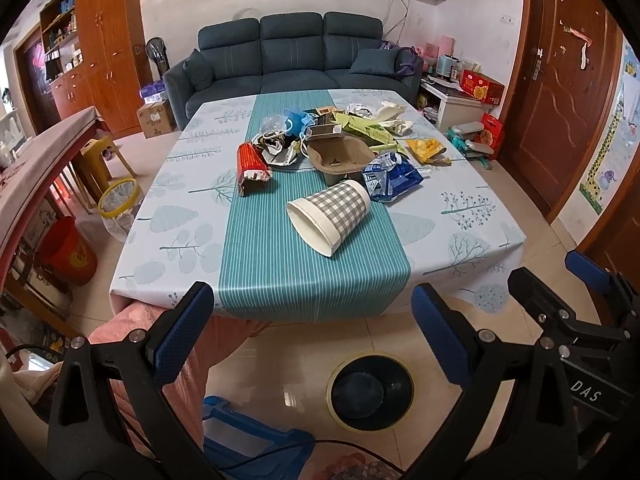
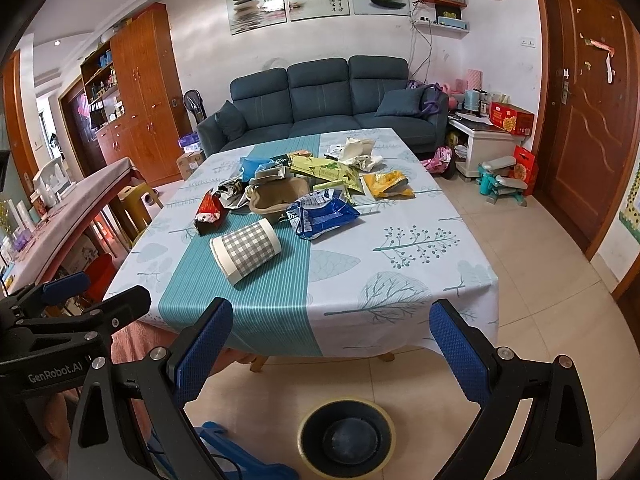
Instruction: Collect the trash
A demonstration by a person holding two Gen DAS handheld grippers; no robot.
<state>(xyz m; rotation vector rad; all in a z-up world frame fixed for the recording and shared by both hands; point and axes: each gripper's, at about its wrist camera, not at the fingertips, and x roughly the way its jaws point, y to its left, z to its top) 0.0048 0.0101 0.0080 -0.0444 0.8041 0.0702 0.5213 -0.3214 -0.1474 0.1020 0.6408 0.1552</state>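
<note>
While both tools hang short of the table (image 1: 192, 216), we hold the left gripper (image 1: 312, 336) and the right gripper (image 2: 332, 346) with jaws spread apart, nothing between them. Trash sits piled mid-table: a checked paper cup (image 1: 330, 216) on its side nearest us, a blue wrapper (image 1: 394, 178) just beyond it. On the floor below the table's near edge stands a black bin (image 1: 370, 390).

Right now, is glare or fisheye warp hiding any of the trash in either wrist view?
Left wrist view: checked cup sharp, glare only on the floor tiles. Right wrist view: cup and blue wrapper clear; the table edge bows, and the corners go black.
</note>
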